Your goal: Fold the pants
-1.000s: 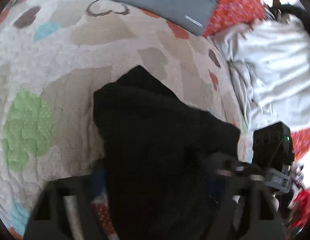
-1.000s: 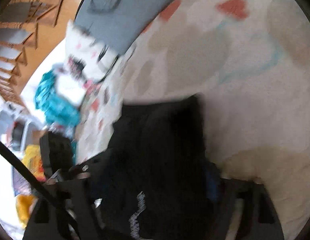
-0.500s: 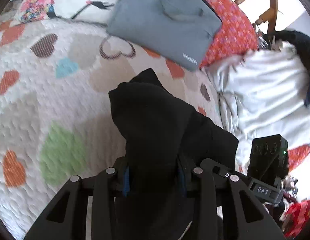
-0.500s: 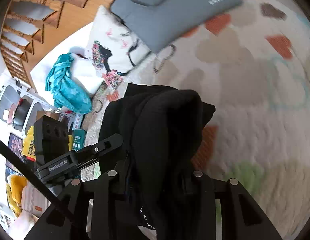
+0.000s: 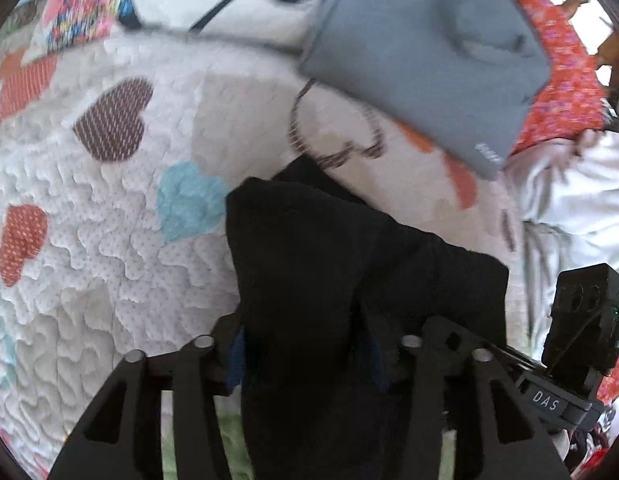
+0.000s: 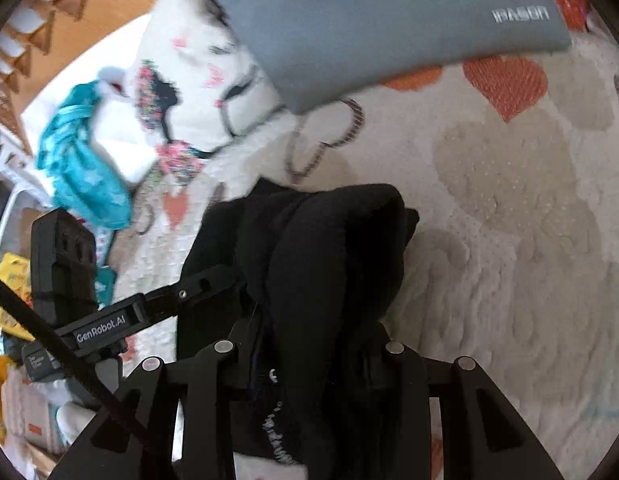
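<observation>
The black pants (image 5: 349, 272) hang bunched in a thick fold above the heart-patterned quilt (image 5: 109, 248). My left gripper (image 5: 305, 356) has that fold filling the gap between its blue pads, and its jaws are opening. In the right wrist view the same black pants (image 6: 333, 248) drape over and between the fingers of my right gripper (image 6: 309, 344), whose jaws are opening too, with cloth still pressed between them. Each gripper shows in the other's view, close beside the fold: the right one (image 5: 581, 320), the left one (image 6: 65, 264). The pants' lower part is hidden behind the fingers.
A grey cushion (image 5: 429, 52) lies at the far side of the quilt, over a white patterned pillow (image 6: 197, 92). A red floral cloth (image 5: 561, 60) and white bedding (image 5: 581, 208) lie to the right. Teal cloth (image 6: 81, 160) and clutter sit beyond the bed's left edge.
Both grippers have carried the black pants across the quilt toward the grey cushion and the pillow, which now look much nearer. The fold stays between both pairs of fingers.
</observation>
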Available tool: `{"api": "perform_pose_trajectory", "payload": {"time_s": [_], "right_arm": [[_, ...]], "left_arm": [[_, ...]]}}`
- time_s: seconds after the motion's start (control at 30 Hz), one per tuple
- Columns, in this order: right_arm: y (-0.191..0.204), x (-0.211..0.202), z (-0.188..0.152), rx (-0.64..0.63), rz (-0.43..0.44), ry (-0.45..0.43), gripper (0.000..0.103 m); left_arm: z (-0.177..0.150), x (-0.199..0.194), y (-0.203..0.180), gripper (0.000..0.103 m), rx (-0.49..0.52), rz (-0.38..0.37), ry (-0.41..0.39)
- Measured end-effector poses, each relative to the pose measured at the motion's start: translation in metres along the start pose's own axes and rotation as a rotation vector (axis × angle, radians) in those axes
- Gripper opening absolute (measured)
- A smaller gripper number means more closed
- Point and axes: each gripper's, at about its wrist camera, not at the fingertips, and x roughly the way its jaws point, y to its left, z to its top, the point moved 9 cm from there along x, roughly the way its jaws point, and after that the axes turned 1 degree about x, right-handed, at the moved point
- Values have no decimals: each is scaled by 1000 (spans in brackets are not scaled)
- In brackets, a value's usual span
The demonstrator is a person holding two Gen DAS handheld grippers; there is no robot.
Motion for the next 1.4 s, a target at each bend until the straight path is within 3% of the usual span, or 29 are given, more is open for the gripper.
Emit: {"api": "perform_pose_trajectory", "payload": {"time_s": [0.1, 0.2, 0.33, 0.4, 0.5, 0.57, 0.7, 0.9, 1.0, 1.13, 1.2, 1.3, 1.33, 1.4], "right_arm": [[-15, 7, 0, 51, 23, -2, 54], [-16, -12, 2, 66, 23, -25, 59], [-14, -64, 25, 48, -9, -173, 59], [-5, -80, 36, 62, 46, -228, 59], [17, -76, 41, 85, 186, -192, 59], [18, -60, 42, 93, 195, -160, 59], [-17, -9, 45, 145, 89, -98, 58], [-20, -22, 52, 140, 110, -147, 58], [-5, -56, 35, 109, 172, -187, 60], [16, -84, -15, 115, 304, -172, 61], [11, -82, -37, 136, 307, -159, 66], [-19, -53, -63, 229, 247, -102, 67], [-28, -44, -67, 264, 257, -95, 66], [-31, -47, -64, 298, 302, -116, 65]], "left_arm": [[-2, -6, 10, 57, -53, -88, 17], [-4, -32, 16, 56, -50, -105, -10], [6, -63, 18, 56, -73, -141, -79], [16, -68, 8, 56, -74, -171, -106], [29, -56, -8, 58, -60, -196, -112], [33, -32, -10, 58, -65, -174, -72], [28, 26, 9, 58, -127, -97, 29], [27, 0, -4, 60, -65, -99, -33], [12, -29, -3, 60, -83, -135, -72], [-26, -52, 0, 60, -107, -166, -98], [-44, -47, 4, 63, -117, -165, -91], [-73, -14, 10, 74, -136, -136, -8], [-73, -15, 11, 74, -133, -147, -54], [-72, -21, 9, 75, -133, -136, -45]]}}
